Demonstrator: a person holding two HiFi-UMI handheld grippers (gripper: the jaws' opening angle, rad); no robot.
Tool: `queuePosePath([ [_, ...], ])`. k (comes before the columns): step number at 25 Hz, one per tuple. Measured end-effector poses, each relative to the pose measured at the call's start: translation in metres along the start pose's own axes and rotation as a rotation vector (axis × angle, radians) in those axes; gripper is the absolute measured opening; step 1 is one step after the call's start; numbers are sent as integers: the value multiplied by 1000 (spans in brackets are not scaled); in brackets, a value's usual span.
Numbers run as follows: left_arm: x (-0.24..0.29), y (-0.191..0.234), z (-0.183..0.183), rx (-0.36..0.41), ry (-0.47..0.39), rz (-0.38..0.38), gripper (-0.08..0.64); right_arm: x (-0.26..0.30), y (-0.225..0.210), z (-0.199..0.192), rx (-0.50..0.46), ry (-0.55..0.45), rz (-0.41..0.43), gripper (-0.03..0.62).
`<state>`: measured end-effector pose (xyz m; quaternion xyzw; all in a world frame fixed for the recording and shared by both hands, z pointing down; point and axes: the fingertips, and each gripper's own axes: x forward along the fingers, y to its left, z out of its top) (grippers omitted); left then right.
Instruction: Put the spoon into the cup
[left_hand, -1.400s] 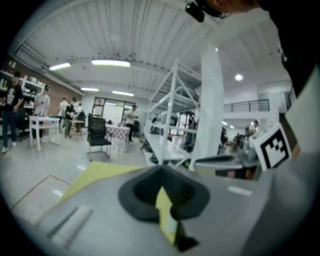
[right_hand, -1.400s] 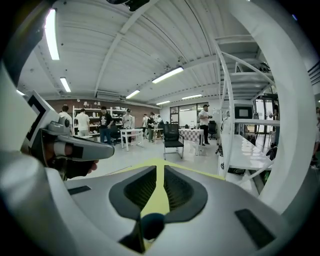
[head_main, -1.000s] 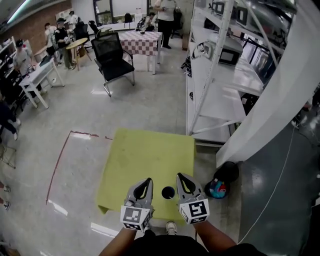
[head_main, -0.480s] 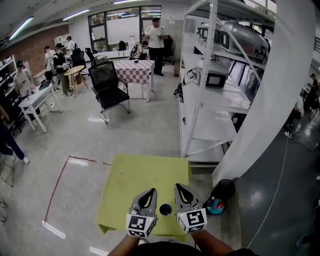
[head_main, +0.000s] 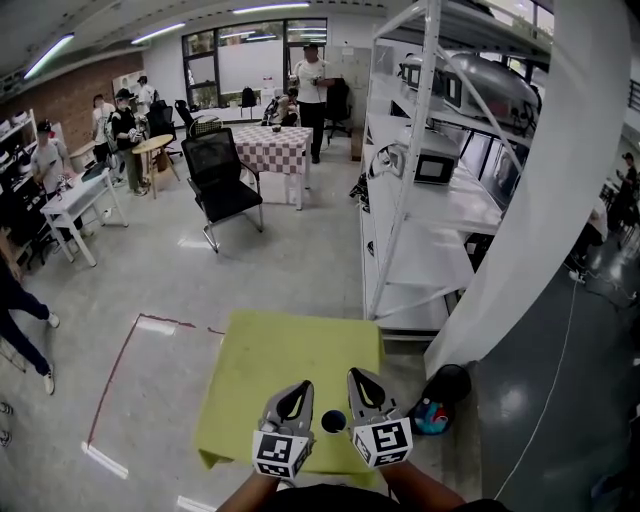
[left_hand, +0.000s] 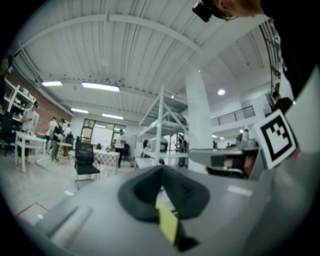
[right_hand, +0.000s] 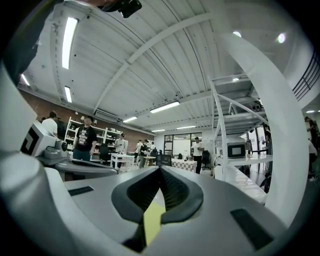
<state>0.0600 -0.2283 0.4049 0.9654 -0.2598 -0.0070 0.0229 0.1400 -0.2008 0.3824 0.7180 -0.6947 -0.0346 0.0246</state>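
Observation:
A small dark cup (head_main: 333, 421) stands near the front edge of the yellow-green table (head_main: 285, 355). It sits between my two grippers in the head view. My left gripper (head_main: 299, 387) is just left of the cup and my right gripper (head_main: 356, 376) just right of it, both held above the table. In the left gripper view the left gripper (left_hand: 161, 168) has its jaws closed tip to tip with nothing between them. The right gripper (right_hand: 160, 169) looks the same in its own view. Both gripper views look out level across the room. No spoon shows in any view.
A white shelving rack (head_main: 420, 200) and a thick white column (head_main: 530, 200) stand right of the table. A black bag (head_main: 448, 382) and a colourful object (head_main: 432, 414) lie on the floor beside it. A black chair (head_main: 222, 170), red floor tape (head_main: 115, 375) and several people are farther off.
The head view has tilted up, so table, cup and grippers sit lower in the frame. The grippers keep their places beside the cup. A person has walked in at the left edge.

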Motion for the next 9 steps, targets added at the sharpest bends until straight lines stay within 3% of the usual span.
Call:
queuePosePath([
  [9, -7, 4, -2, -8, -19, -8, 6, 0, 11, 0, -4, -12, 9, 6],
])
